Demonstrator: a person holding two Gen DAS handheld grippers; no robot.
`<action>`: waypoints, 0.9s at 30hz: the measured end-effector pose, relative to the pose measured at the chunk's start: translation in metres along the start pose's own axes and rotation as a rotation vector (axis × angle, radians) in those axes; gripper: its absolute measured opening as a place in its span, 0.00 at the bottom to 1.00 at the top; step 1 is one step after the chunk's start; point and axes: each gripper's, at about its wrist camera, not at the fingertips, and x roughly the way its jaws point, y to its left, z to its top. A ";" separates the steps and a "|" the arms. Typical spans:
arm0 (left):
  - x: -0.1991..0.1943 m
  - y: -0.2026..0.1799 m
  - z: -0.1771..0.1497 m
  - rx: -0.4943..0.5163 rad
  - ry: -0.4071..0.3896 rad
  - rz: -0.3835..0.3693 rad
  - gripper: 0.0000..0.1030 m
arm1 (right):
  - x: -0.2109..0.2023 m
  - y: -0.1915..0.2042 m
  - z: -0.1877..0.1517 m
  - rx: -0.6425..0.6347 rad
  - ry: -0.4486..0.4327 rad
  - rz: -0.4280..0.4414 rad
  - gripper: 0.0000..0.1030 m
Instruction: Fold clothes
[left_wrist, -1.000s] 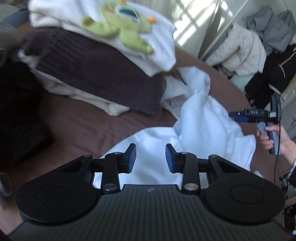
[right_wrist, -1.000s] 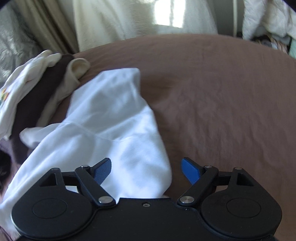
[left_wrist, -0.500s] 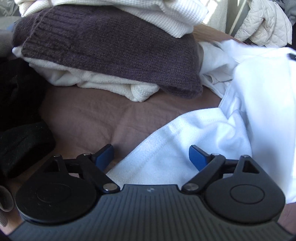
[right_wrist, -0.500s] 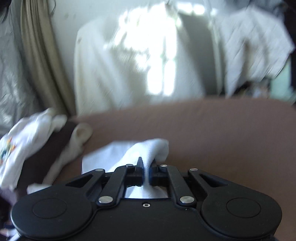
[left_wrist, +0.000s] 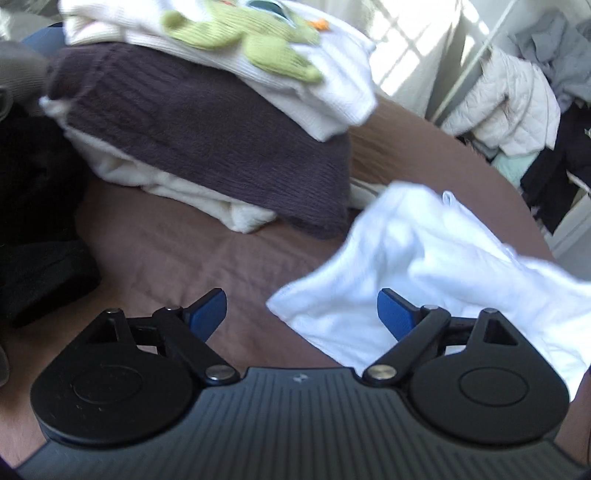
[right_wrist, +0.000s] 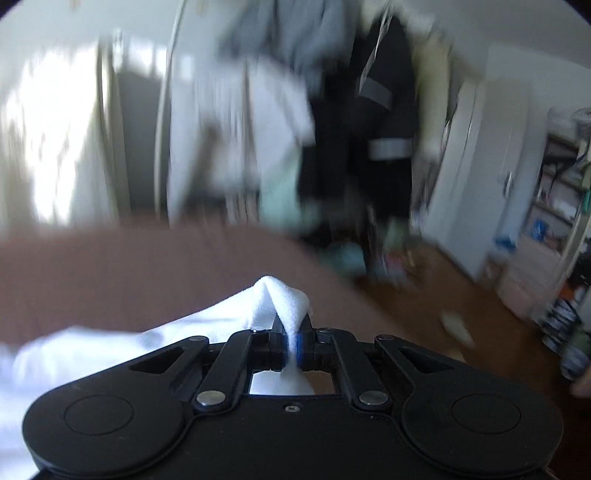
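— Brown bedding (left_wrist: 207, 254) fills the middle of the left view. What are the grippers doing on it?

— Left gripper (left_wrist: 301, 308) sits at the bottom of its frame, blue pads spread wide, nothing between them. Right gripper (right_wrist: 291, 349) is clamped on a pinch of white cloth (right_wrist: 280, 299), which peaks up just above its fingers at lower centre.

— Where does the cloth lie?

— In the left view the white cloth (left_wrist: 436, 273) is bunched at the lower right, one corner reaching past the right pad. In the right view it trails off to the lower left over the bedding.

— And beyond that?

— Upper left of the left view: a stack (left_wrist: 207, 122) with a dark knit, cream layers under it, and a white top with a green patch (left_wrist: 243, 35). Black fabric (left_wrist: 33, 236) sits at the left edge. Hanging clothes (left_wrist: 517, 107) are at the upper right. The right view's background is blurred.
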 end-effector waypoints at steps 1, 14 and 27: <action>0.005 -0.002 0.002 -0.015 0.015 -0.023 0.87 | 0.004 -0.002 -0.014 -0.015 0.043 -0.001 0.10; 0.046 -0.012 -0.012 0.008 0.085 -0.001 0.87 | -0.080 0.033 -0.054 0.029 0.105 0.379 0.76; 0.027 -0.074 -0.034 0.418 -0.030 0.214 0.06 | -0.142 0.108 -0.166 -0.267 0.304 0.671 0.86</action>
